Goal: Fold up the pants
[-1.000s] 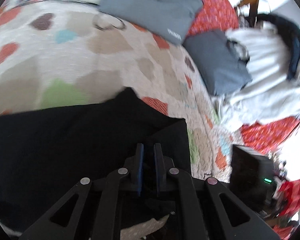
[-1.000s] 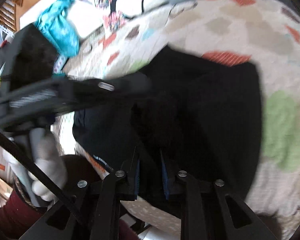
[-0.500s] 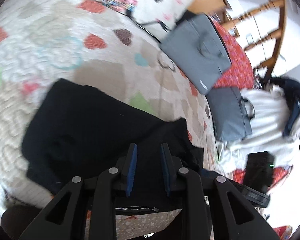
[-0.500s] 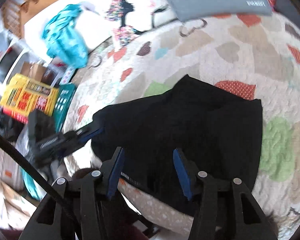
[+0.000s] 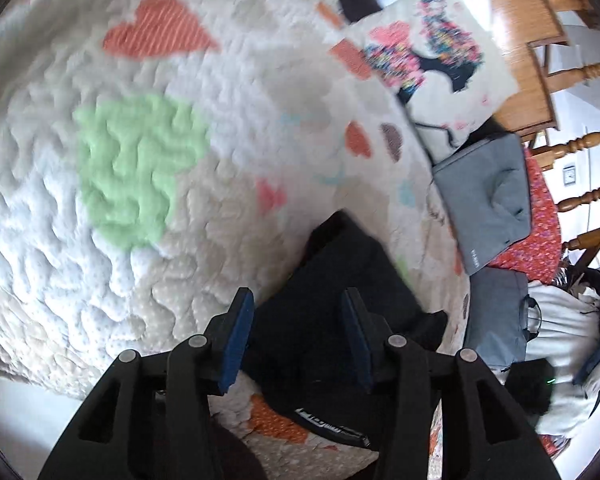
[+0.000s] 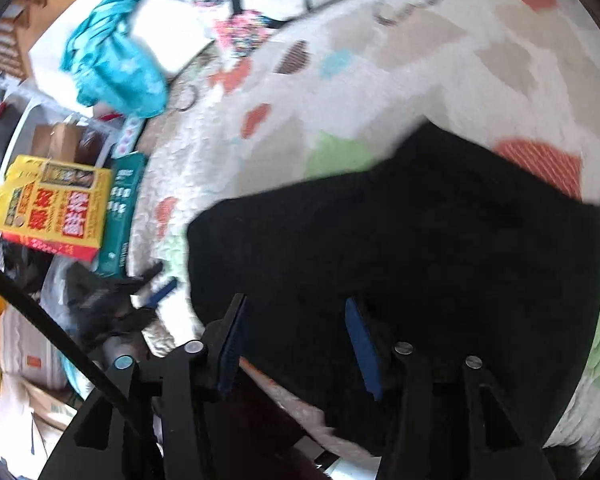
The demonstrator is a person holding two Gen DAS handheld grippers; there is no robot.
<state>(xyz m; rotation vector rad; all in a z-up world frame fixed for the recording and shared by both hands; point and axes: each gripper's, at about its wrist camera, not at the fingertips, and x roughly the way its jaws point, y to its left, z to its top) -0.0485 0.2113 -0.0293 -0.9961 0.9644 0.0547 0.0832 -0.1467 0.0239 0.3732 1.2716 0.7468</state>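
Pants [image 6: 400,248] — black, folded into a compact bundle — lie flat on the quilt [image 5: 140,152] near the bed's near edge. Left hand-held gripper [image 5: 296,336] hangs over the near left end of the bundle, jaws spread wide with nothing between them; the blue pads [image 5: 236,344] frame the cloth below without pinching it. Right hand-held gripper [image 6: 298,344] sits above the near edge of the bundle, jaws likewise wide apart and holding nothing. In the right wrist view the left tool's tip [image 6: 156,292] shows just left of the pants, blurred. Quilt has heart patches in orange and green. Two grey bags [image 5: 488,204] rest at the far right — well apart from the pants.
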